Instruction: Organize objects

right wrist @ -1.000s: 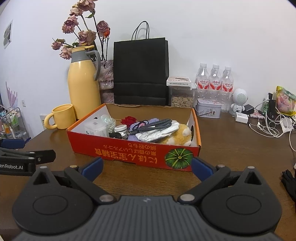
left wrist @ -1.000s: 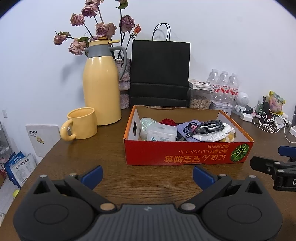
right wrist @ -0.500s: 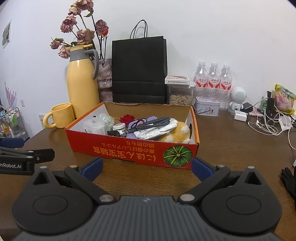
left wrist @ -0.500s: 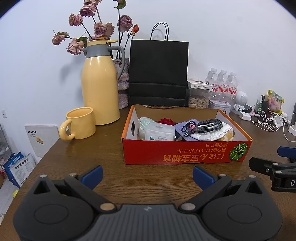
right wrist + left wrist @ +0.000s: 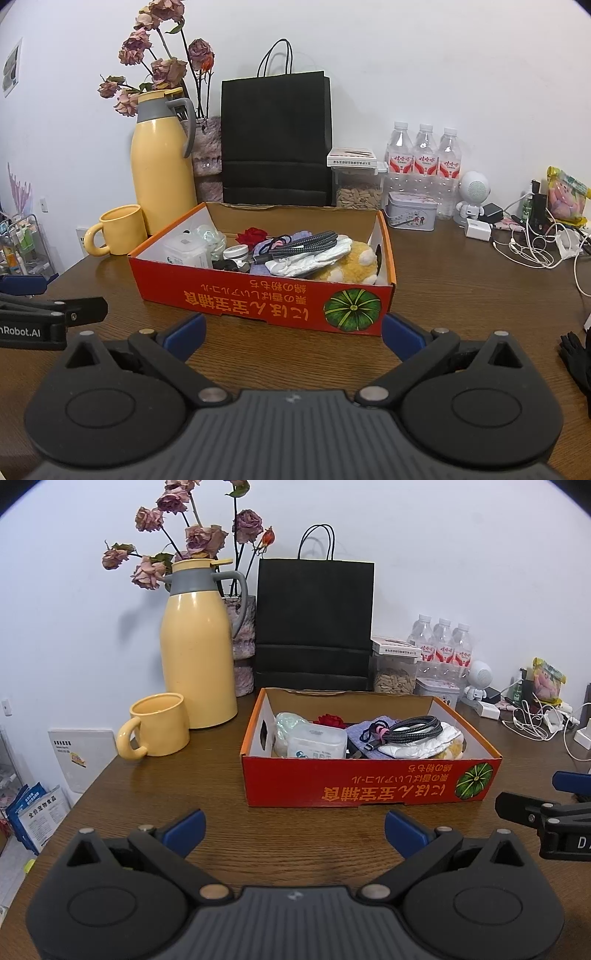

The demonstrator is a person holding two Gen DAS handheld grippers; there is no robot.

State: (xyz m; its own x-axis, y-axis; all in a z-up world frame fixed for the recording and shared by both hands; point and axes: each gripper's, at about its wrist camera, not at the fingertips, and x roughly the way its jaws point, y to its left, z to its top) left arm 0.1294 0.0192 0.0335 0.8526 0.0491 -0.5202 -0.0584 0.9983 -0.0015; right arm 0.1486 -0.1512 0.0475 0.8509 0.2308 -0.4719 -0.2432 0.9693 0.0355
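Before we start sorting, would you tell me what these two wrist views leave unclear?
- Yellow plush toy: in the right wrist view mostly under the white crumpled wrapper; in the left wrist view nearly hidden.
- Black glove-like item: cut off by the right wrist view's right edge.
- Red cardboard box floor: covered by its contents in both views.
- Clear lidded container label: too small to read.

table [image 5: 155, 812]: glossy wood grain | box [image 5: 369, 782]: printed cardboard | bag [image 5: 314, 620]: matt paper

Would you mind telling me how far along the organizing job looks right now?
Nothing looks done: the cable, plush toy and other items lie jumbled in the red box. The left gripper and right gripper are open and empty. All the sorting remains.
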